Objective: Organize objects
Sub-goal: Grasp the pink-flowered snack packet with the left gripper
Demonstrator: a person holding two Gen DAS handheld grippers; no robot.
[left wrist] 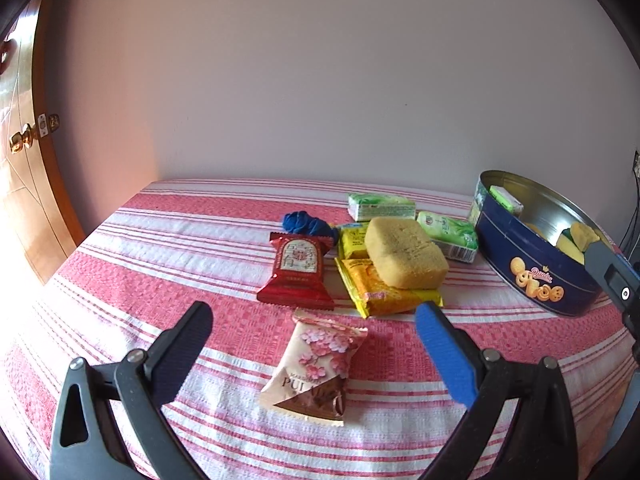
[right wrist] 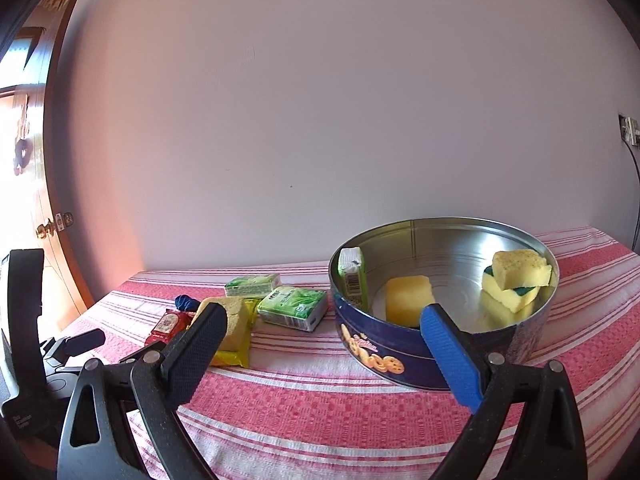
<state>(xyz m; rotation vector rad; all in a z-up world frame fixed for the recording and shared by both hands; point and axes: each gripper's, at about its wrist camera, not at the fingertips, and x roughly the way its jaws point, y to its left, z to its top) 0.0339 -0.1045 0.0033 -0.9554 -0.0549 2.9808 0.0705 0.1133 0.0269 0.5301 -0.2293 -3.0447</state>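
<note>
Right now I have both grippers hovering empty over the desk, which is covered in a pink-and-white striped cloth [left wrist: 168, 264]. My left gripper [left wrist: 314, 322] has its jaws spread wide, and between them, toward the near edge, lies a cream snack packet printed with pink blossoms [left wrist: 316, 368], flat on the cloth and not touched by either finger. Just beyond it sits a red foil snack packet [left wrist: 298, 270], with a bundle of blue cloth or yarn [left wrist: 306, 224] behind that; I cannot tell which it is. Beside the red packet a thick yellow sponge [left wrist: 406, 254] rests on top of two yellow flat packets [left wrist: 380, 292], and two green-and-white tissue packs [left wrist: 380, 206] lie nearer the far edge by the wall. My right gripper [right wrist: 322, 320] is also wide open, holding nothing, in front of the round blue cookie tin [right wrist: 400, 354], which stands open toward the right edge of the desk. Inside the tin I see one green tissue pack standing upright [right wrist: 354, 278] against the left wall, a yellow sponge lying on the bottom [right wrist: 408, 298], and a stack of two yellow sponges with a green scouring layer [right wrist: 516, 280] against the right wall. At the left of the right wrist view I can see the left gripper's black frame.
</note>
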